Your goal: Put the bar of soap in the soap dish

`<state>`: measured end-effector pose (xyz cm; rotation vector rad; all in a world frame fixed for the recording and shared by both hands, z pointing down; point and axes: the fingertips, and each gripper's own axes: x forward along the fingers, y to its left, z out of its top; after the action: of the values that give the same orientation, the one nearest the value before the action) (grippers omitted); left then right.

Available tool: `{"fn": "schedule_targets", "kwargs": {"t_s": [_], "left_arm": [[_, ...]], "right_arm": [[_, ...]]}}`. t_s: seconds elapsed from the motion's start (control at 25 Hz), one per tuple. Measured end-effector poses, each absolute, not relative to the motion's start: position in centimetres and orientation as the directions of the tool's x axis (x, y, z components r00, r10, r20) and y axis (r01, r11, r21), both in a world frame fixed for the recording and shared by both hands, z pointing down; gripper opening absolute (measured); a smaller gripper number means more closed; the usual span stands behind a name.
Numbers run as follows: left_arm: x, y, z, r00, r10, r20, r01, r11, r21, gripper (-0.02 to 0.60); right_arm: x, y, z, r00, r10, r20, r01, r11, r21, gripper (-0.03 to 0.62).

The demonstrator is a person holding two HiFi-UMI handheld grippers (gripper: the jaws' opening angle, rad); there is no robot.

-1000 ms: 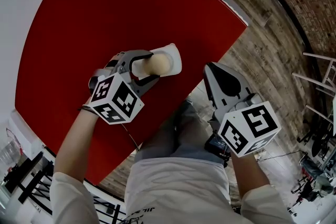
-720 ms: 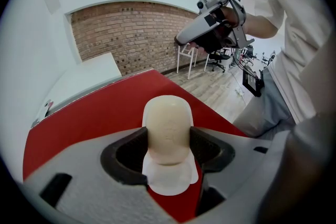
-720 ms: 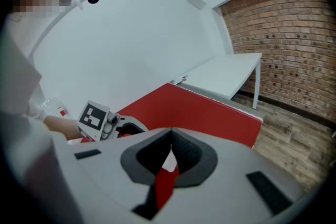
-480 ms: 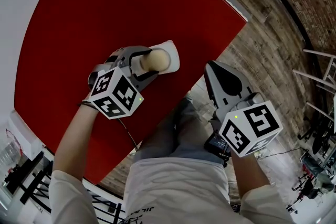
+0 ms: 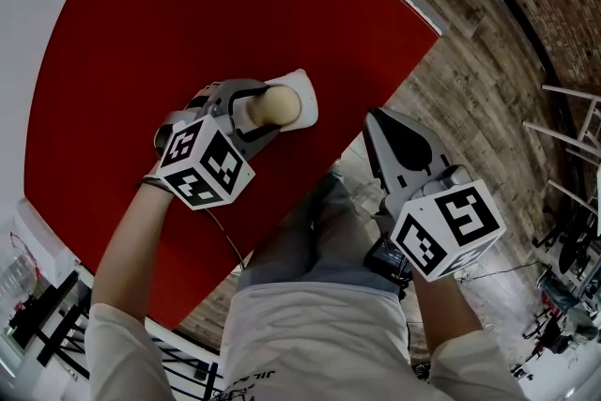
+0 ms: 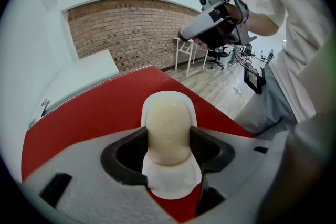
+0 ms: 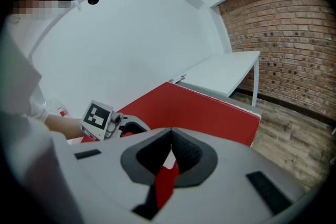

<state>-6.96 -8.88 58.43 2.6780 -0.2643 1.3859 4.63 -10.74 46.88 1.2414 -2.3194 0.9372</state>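
Left gripper (image 6: 169,145), clamped on the bar of soap (image 6: 167,118), should seat it centred in the soap dish (image 6: 171,185) before releasing.

Head view: steeply down over red table (image 5: 188,33). Gripper views: close, along own jaws. Right one catches left tongs (image 7: 130,127).

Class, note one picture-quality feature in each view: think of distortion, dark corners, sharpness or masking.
Head view: evenly lit and sharp, but the wide lens bows the edge of the red table. Left gripper view: fisheye circle with black corners; the brick wall arches; the bar of soap is crisp. Right gripper view: same dark corners, a mosaic patch at top left, the right gripper itself soft.
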Motion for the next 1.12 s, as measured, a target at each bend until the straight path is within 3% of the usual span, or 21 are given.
{"fn": "schedule_targets", "kwargs": {"t_s": [0.56,0.76,1.12], "left_arm": [[-7.0,-8.8,58.5,0.577,-0.065,0.814,-0.181,-0.982,0.049,0.262],[-7.0,-8.3,58.3,0.575,-0.032,0.817,-0.158,-0.985,0.073,0.304],[-7.5,-8.8,56.8,0.594,-0.086,0.800,-0.204,-0.978,0.047,0.307]], "right_arm": [[4.5,-10.8,47.0,-0.559,-0.599,0.572,-0.829,0.399,-0.392,0.004],[4.7,-10.8,46.8,-0.561,-0.600,0.570,-0.828,0.401,-0.393,0.003],[4.2,-10.7,46.0,-0.568,-0.605,0.558,-0.823,0.413,-0.390,0.003]]}}
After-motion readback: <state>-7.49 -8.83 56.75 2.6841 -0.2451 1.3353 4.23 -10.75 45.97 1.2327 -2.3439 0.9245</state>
